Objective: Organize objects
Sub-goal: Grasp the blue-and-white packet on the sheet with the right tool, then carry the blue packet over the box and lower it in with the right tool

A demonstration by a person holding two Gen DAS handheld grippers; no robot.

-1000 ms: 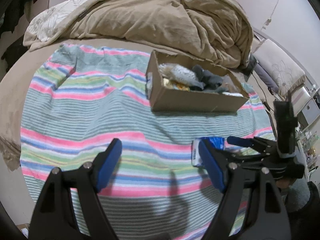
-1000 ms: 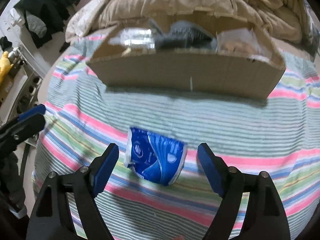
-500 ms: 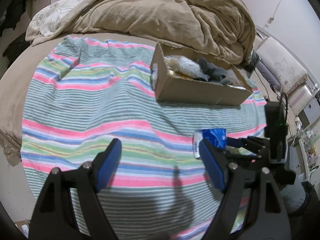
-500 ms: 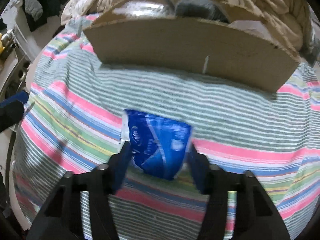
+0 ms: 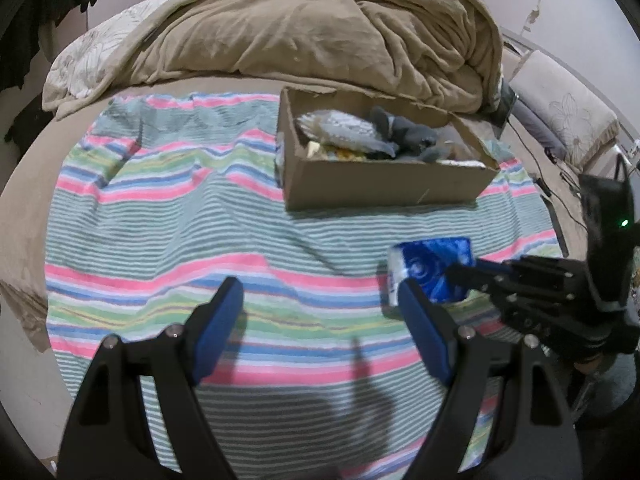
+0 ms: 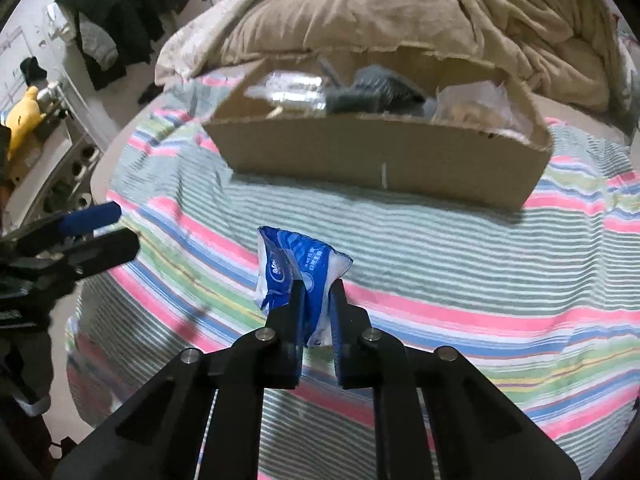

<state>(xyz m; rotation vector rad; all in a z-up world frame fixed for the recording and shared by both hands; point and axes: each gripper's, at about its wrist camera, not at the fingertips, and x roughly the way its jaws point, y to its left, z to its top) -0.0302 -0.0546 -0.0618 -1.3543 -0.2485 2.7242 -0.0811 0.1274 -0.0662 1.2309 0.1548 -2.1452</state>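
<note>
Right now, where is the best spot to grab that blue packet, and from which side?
Near its closer end, coming from the front edge of the bed. The blue packet is soft and crumples, so pinching across its narrow width works; the right gripper is shut on it that way.

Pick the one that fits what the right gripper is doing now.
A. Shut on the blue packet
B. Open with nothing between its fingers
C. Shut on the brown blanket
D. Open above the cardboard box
A: the right gripper pinches the crumpled blue packet between its fingers, short of the cardboard box.
</note>
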